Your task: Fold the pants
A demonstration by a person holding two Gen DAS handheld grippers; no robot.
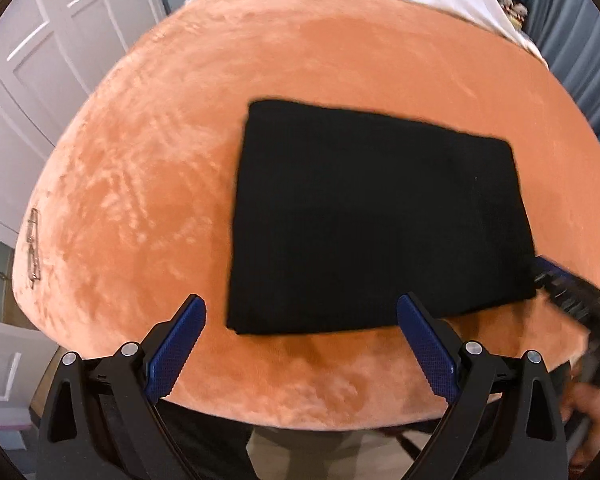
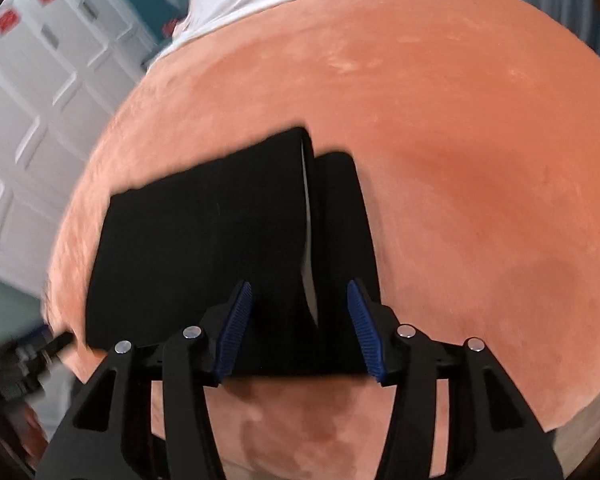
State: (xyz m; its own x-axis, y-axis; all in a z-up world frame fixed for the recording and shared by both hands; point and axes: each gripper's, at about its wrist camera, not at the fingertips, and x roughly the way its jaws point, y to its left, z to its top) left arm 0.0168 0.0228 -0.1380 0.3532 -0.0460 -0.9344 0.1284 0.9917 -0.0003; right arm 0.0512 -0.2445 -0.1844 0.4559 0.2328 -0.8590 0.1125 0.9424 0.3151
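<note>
We've got one orange blanket with one pair of black pants folded flat on it. Only the right wrist view shows the layered edge. Left gripper gapes wide and empty; right gripper straddles that edge, jaws apart, not pinching.

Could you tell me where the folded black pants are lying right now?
The black pants lie on the orange blanket, right of centre in the left wrist view, just beyond the left gripper.

The left gripper points steeply downward with its jaws spread wide, while the right gripper hangs half-parted, gripping nothing.
</note>
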